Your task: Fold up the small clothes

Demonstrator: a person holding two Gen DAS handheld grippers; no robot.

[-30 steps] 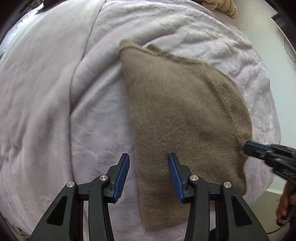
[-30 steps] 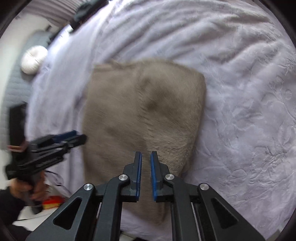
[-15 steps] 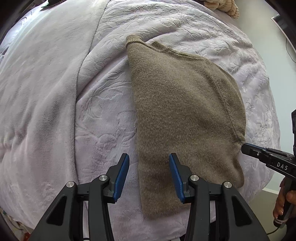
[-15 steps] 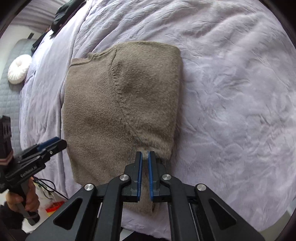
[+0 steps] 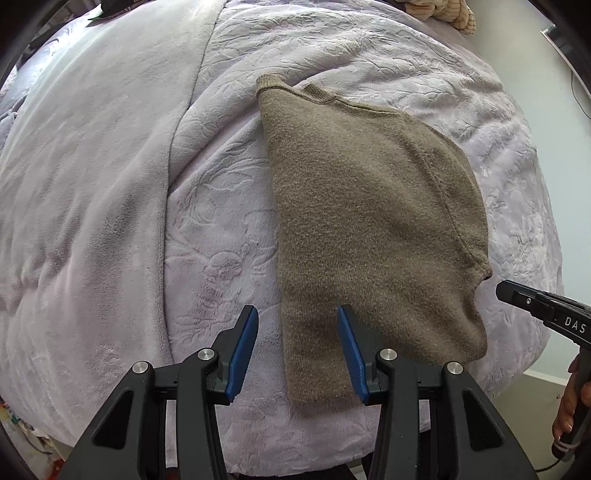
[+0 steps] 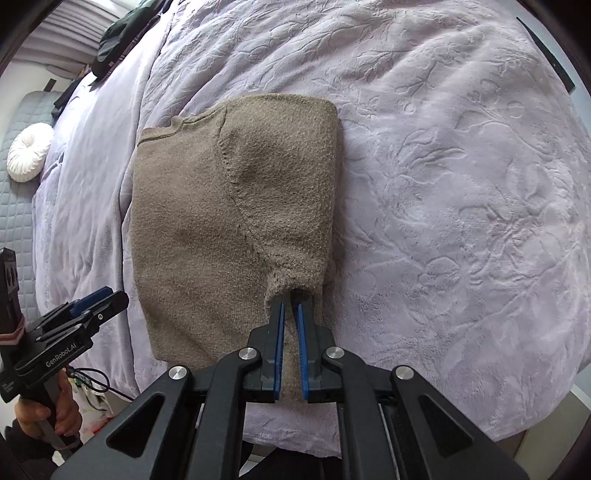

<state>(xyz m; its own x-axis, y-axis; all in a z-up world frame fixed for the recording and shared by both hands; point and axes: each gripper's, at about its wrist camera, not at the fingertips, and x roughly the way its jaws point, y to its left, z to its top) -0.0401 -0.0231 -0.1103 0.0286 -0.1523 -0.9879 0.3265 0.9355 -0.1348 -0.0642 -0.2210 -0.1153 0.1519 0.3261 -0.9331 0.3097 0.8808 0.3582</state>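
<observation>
A brown knit sweater [image 5: 373,229] lies folded lengthwise on a lilac bedspread [image 5: 207,229]; it also shows in the right wrist view [image 6: 221,229]. My left gripper [image 5: 297,338] is open and empty, hovering above the sweater's near left edge. My right gripper [image 6: 290,314] has its jaws a narrow gap apart at the sweater's armpit seam, with a little knit bunched at the tips. It shows at the right of the left wrist view [image 5: 517,295], just off the cloth. The left gripper shows in the right wrist view [image 6: 99,302].
A smoother lilac blanket [image 5: 81,192] covers the left of the bed. A round white cushion [image 6: 29,151] lies on a grey mat. Dark clothes [image 6: 122,33] sit at the far end; a striped cloth [image 5: 443,13] lies at the far right. The bed edge runs near both grippers.
The right gripper has drawn back toward the bed edge and its jaws have parted slightly. The sweater now lies flat and still. The left gripper has barely moved.
</observation>
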